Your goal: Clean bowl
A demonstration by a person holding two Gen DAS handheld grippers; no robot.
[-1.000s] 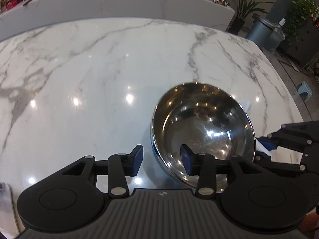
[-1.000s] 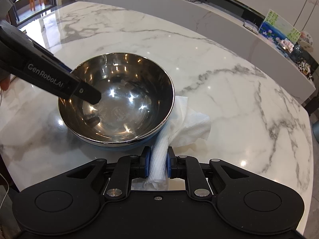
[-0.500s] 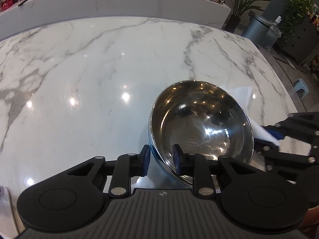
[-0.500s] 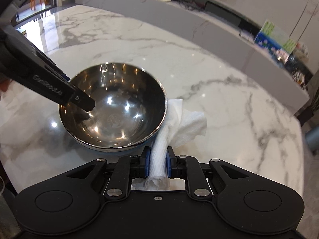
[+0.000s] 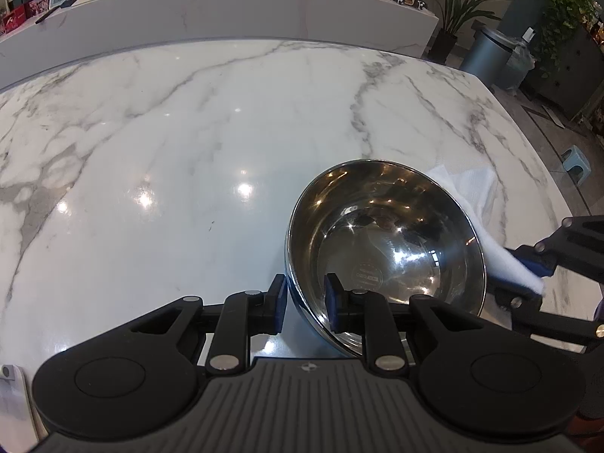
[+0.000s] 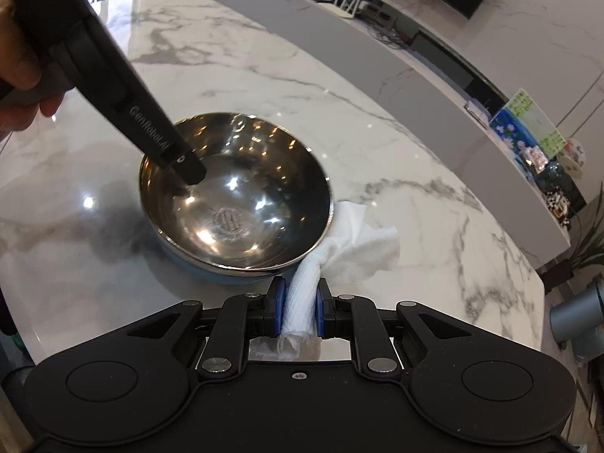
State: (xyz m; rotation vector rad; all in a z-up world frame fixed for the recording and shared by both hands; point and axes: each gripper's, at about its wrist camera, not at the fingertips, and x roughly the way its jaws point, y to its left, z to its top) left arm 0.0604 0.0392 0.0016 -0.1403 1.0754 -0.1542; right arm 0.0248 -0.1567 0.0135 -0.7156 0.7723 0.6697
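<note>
A shiny steel bowl with a blue outer shell stands on the white marble table. My left gripper straddles its near rim, one pad inside and one outside, pressing on the wall. In the right wrist view the same bowl shows that gripper's finger reaching down inside its left wall. My right gripper is shut on a rolled white paper towel, whose loose end lies on the table against the bowl's right side. From the left wrist view the towel sits behind the bowl.
A long marble counter with books, cards and a router runs behind the table. A grey bin, potted plants and a small blue stool stand on the floor beyond the table's right edge. A hand holds the left gripper.
The left jaws have closed from wide apart onto the bowl's near rim. The right wrist view has rolled a little, with the towel still gripped.
</note>
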